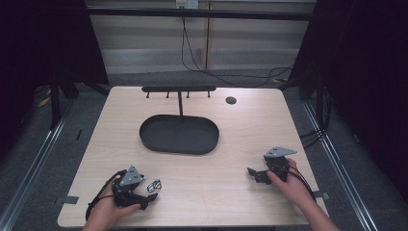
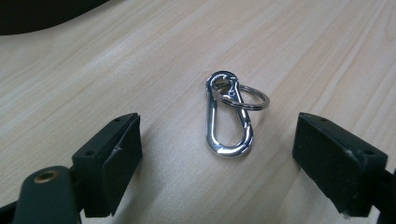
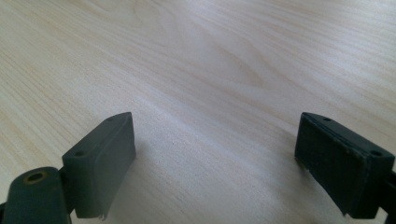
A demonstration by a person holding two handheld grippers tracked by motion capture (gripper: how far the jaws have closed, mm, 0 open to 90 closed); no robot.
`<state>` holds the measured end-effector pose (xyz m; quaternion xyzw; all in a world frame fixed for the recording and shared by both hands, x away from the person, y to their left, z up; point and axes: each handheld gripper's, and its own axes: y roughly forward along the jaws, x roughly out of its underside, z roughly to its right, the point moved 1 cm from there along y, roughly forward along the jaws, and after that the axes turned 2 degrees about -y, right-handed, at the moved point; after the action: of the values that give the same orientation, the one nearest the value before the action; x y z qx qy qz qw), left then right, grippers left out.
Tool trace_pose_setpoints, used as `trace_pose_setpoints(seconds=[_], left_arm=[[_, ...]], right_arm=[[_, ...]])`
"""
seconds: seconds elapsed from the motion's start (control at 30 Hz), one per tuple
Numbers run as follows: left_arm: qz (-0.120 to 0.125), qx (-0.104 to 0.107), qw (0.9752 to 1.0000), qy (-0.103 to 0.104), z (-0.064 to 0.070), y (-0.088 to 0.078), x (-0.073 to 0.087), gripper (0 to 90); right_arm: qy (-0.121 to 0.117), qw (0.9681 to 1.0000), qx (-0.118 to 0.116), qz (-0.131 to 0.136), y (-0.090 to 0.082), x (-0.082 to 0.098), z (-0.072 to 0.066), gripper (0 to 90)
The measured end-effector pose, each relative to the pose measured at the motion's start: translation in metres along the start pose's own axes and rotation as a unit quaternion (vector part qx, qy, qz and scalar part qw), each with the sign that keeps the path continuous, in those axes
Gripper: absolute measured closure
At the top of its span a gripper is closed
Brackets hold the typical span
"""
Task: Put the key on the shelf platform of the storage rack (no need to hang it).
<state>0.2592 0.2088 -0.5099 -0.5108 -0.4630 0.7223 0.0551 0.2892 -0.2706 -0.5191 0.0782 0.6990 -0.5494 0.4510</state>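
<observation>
Left gripper (image 2: 219, 154): closest to us, jaws spread wide, nothing pinched; the pads (image 2: 122, 154) flank the prize at 9 and 3 o'clock without touching it.
Carabiner (image 2: 227, 116): silver snap hook lying flat on the wooden table (image 2: 116, 70), dead centre between those jaws, nose pointing to 12 o'clock.
Key ring (image 2: 246, 97): threaded through the carabiner's top end, resting at about 1 o'clock of it.
Right gripper (image 3: 215, 163): jaws spread too, bare wood between them; parked at 4 o'clock of the table in the high view.
Tray (image 1: 179, 134): black oval dish mid-table, nothing in it.
Hook rack (image 1: 178, 89): at 12 o'clock behind the tray, pegs bare.
Progress: barely off the line, I'd say; approach lined up, but the grab, lift and delivery all remain.
</observation>
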Motion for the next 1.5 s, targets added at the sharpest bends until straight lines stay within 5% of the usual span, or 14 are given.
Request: trace_pose_setpoints(seconds=[0.53, 0.67, 0.8, 1.0, 1.03, 1.07, 1.1, 1.13, 1.5], left_arm=[[-0.046, 0.004, 0.9989, 0.006, 0.004, -0.004, -0.008, 19.7], [-0.06, 0.022, 0.9977, -0.022, 0.005, -0.008, -0.012, 24.1], [-0.075, 0.03, 0.9963, -0.029, 0.005, -0.009, -0.016, 27.6], [-0.121, 0.044, 0.991, -0.036, 0.005, -0.012, -0.024, 30.0], [-0.137, 0.049, 0.9886, -0.04, 0.004, -0.013, -0.026, 30.5], [-0.188, 0.075, 0.9781, -0.047, 0.003, -0.011, -0.031, 31.3], [-0.188, 0.075, 0.9781, -0.047, 0.003, -0.011, -0.031, 28.6], [-0.198, 0.081, 0.975, -0.059, 0.003, -0.01, -0.033, 28.6], [-0.202, 0.058, 0.9764, -0.05, 0.001, -0.008, -0.04, 32.2]], right_arm=[[0.0, 1.0, 0.0, 0.0, 0.0, 0.0, 0.0, 11.9], [0.0, 1.0, 0.0, 0.0, 0.0, 0.0, 0.0, 11.9], [0.001, 1.0, 0.0, 0.0, 0.0, 0.0, 0.0, 11.9], [0.001, 1.0, 0.0, -0.001, 0.0, 0.0, 0.0, 11.9], [0.0, 1.0, 0.0, 0.0, 0.0, 0.0, 0.0, 11.9], [0.001, 1.0, 0.0, 0.0, 0.0, 0.0, 0.0, 11.9], [0.001, 1.0, 0.0, 0.0, 0.0, 0.0, 0.0, 11.9], [0.0, 1.0, 0.0, 0.0, 0.0, 0.0, 0.0, 11.9], [0.0, 1.0, 0.0, 0.0, 0.0, 0.0, 0.0, 11.9]])
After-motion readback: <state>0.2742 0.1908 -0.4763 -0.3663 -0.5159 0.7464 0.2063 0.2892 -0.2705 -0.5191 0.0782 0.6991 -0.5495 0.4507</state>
